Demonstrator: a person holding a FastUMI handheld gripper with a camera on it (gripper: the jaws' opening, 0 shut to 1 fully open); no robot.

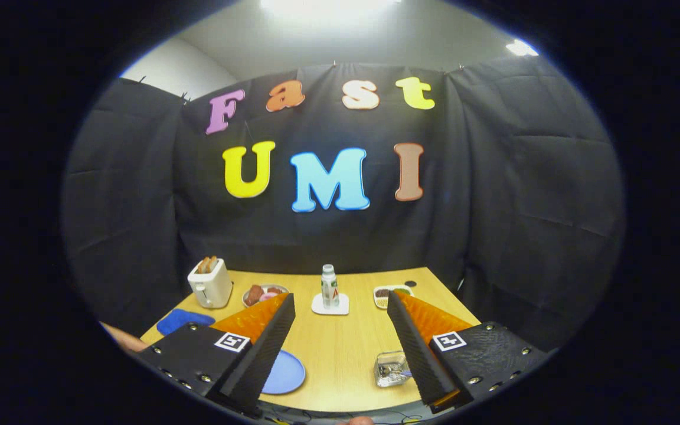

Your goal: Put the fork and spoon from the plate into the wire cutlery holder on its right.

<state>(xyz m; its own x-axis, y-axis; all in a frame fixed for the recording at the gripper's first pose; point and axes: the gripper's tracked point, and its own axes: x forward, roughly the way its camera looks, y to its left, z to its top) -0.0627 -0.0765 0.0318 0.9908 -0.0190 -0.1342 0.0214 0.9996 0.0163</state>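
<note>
- The gripper [340, 330] is holding its jaws spread wide apart, with nothing pinched between them; bare tabletop is showing in the gap.
- The two fingers [269, 336] are hovering above the near part of the wooden table [340, 354], pointing toward the back of the booth.
- A blue plate [285, 373] is lying on the table just beside the left finger, partly hidden behind it. Whether the fork and spoon are lying on it cannot be told, since the visible part of the plate is showing bare.
- The wire cutlery holder [392, 368] is sitting to the right of the plate, just beside the inner edge of the right finger; something shiny is glinting inside it, too small to make out.
- A small bottle [329, 285] is standing upright on a white coaster [330, 306] beyond the fingers, roughly in line with the gap between them.
- A white toaster [210, 284] with slices sticking out of the top is standing at the far left corner of the table.
- A bowl [264, 293] with reddish food is sitting next to the toaster, just past the left fingertip.
- A white dish [391, 293] holding assorted food is sitting beyond the right fingertip.
- A blue cloth [182, 320] is lying near the left edge of the table, in front of the toaster.
</note>
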